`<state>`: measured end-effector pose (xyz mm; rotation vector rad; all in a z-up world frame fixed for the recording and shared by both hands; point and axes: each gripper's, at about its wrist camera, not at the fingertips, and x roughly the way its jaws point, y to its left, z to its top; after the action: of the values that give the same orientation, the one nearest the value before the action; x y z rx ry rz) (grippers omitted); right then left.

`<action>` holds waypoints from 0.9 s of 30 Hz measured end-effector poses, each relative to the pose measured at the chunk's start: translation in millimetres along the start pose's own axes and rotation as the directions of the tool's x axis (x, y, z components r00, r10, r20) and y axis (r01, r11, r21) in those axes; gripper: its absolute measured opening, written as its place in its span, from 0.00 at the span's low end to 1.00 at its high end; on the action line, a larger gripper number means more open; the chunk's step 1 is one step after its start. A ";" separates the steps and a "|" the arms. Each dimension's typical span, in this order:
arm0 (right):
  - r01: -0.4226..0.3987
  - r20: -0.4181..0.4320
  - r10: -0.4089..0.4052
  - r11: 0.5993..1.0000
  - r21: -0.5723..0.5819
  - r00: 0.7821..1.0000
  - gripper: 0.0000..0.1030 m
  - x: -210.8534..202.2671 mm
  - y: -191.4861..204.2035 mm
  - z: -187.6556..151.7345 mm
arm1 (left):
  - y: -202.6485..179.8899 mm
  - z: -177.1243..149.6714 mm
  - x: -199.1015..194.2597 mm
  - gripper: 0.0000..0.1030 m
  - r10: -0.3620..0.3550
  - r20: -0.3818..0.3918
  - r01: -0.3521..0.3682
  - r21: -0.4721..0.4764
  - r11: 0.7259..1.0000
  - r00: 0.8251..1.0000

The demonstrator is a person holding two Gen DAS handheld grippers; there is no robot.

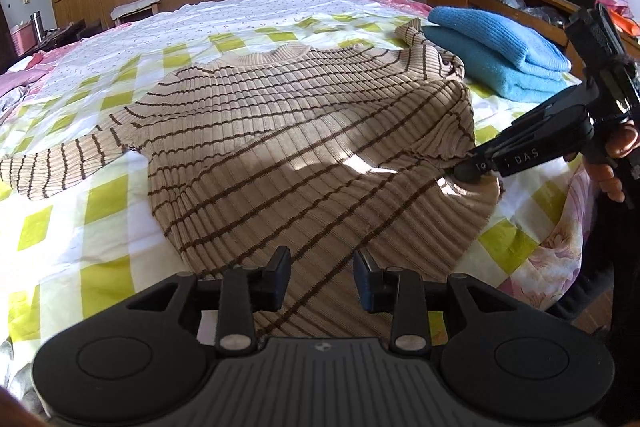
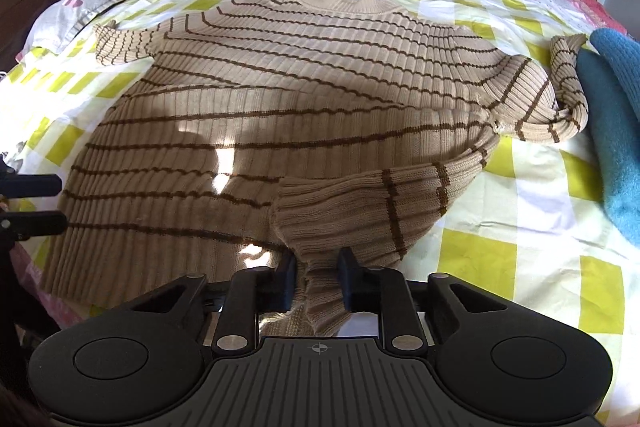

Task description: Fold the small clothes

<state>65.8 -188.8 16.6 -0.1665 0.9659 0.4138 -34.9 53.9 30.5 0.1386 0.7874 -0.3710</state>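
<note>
Your right tool (image 2: 318, 281) grips the striped sweater (image 2: 280, 99) at its near right hem, its body stretching far-left, while your left tool (image 1: 322, 277) hovers unclenched over the near hem.

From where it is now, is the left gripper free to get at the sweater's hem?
Probably yes: the left gripper is open just above the striped sweater, with only the hem fabric beneath and nothing blocking it.

ribbed knit sweater (image 2: 280, 107), matt plastic tongs (image 2: 318, 285)
</note>
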 end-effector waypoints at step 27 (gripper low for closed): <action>-0.031 -0.062 0.042 0.985 0.169 0.997 0.03 -40.5 -33.7 -54.5 | 24.4 -17.4 25.8 0.22 0.126 -0.207 -0.182 -0.277 0.944 0.970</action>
<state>18.0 -247.6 17.7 -0.0092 1.0650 0.3604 -20.7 74.0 -0.5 -0.0454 1.0017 -0.0886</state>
